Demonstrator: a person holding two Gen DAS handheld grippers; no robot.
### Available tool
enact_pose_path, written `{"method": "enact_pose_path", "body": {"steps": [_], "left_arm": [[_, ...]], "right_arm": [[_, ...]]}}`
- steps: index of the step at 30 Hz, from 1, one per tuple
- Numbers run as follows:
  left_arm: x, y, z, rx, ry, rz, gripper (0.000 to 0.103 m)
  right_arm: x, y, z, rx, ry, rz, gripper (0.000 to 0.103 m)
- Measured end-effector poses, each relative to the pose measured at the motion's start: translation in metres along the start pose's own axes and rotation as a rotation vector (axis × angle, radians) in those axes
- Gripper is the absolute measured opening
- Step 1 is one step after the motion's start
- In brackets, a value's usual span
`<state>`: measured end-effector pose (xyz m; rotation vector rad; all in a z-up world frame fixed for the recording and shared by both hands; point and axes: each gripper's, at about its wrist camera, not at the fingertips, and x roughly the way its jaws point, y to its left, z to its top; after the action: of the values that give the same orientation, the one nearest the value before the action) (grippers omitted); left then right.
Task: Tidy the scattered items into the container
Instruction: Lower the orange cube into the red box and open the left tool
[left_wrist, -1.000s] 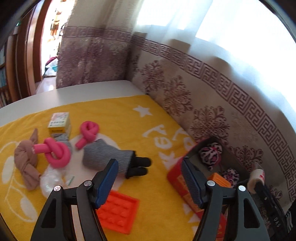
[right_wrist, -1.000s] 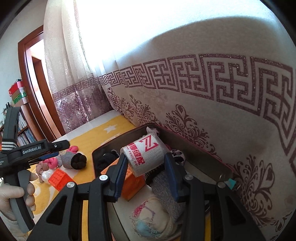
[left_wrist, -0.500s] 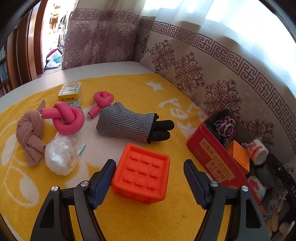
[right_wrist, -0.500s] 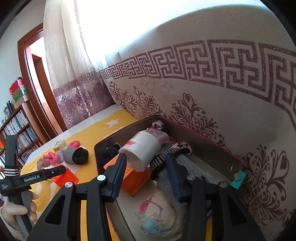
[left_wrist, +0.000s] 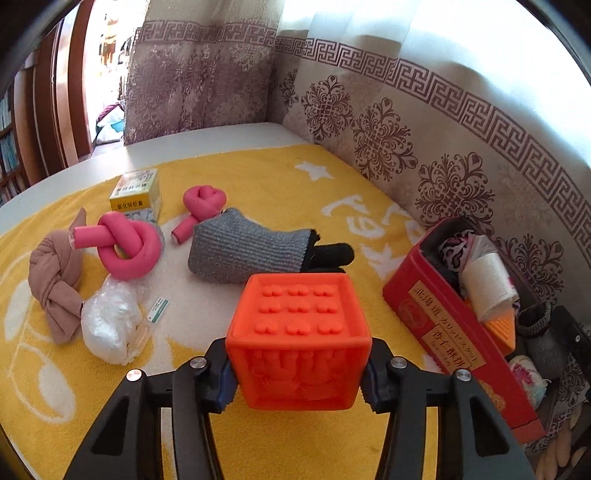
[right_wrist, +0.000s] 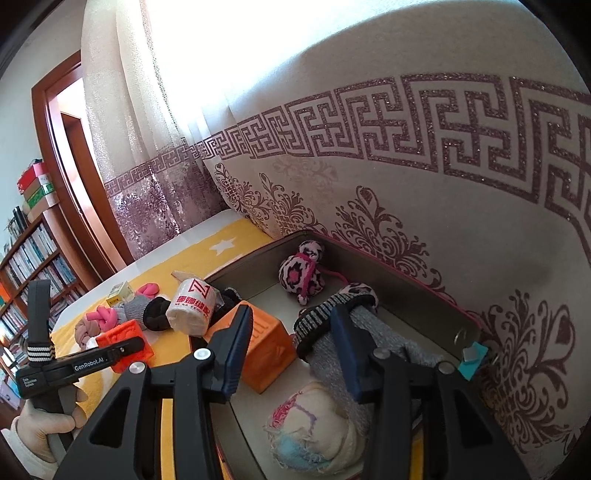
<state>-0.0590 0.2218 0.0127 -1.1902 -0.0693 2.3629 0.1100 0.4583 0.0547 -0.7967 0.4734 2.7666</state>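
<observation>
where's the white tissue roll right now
In the right wrist view, the white tissue roll leans on the container's left rim, beside the orange block.

On the towel (left_wrist: 280, 184), the box (left_wrist: 136, 193) lies toward the far edge, with two knots (left_wrist: 129, 243) before it. The sock (left_wrist: 247, 251) lies right of them, the bag (left_wrist: 109, 325) nearer. The tin (left_wrist: 443, 332) sits at the right edge, a roll (left_wrist: 487, 284) in it.
</observation>
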Motion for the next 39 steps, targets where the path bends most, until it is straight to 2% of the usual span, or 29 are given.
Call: {"method": "enact_pose_path", "body": {"steps": [6, 13, 19, 25, 28, 30, 33, 39], "left_arm": [[-0.001, -0.031, 0.009, 0.019, 0.007, -0.097, 0.054], [-0.01, -0.082, 0.019, 0.13, -0.037, -0.111, 0.054], [-0.003, -0.125, 0.036, 0.205, -0.038, -0.161, 0.054], [0.021, -0.161, 0.045, 0.244, 0.033, -0.273, 0.057], [0.022, -0.159, 0.048, 0.209, 0.04, -0.285, 0.061], [0.017, -0.151, 0.049, 0.175, 0.025, -0.284, 0.073], [0.008, -0.136, 0.051, 0.135, -0.009, -0.259, 0.074], [-0.004, -0.108, 0.051, 0.068, -0.029, -0.227, 0.075]], "right_arm": [[0.0, -0.004, 0.002, 0.012, 0.001, -0.001, 0.048], [0.001, -0.01, 0.004, 0.028, 0.002, -0.004, 0.048], [0.0, -0.013, 0.006, 0.039, 0.0, -0.002, 0.048], [-0.003, -0.018, 0.009, 0.057, -0.01, -0.005, 0.048], [-0.004, -0.02, 0.01, 0.065, -0.013, -0.008, 0.048], [-0.003, -0.021, 0.011, 0.07, -0.014, -0.01, 0.048], [-0.002, -0.021, 0.011, 0.072, -0.01, -0.012, 0.048], [-0.003, -0.016, 0.009, 0.06, -0.011, -0.008, 0.048]]}}
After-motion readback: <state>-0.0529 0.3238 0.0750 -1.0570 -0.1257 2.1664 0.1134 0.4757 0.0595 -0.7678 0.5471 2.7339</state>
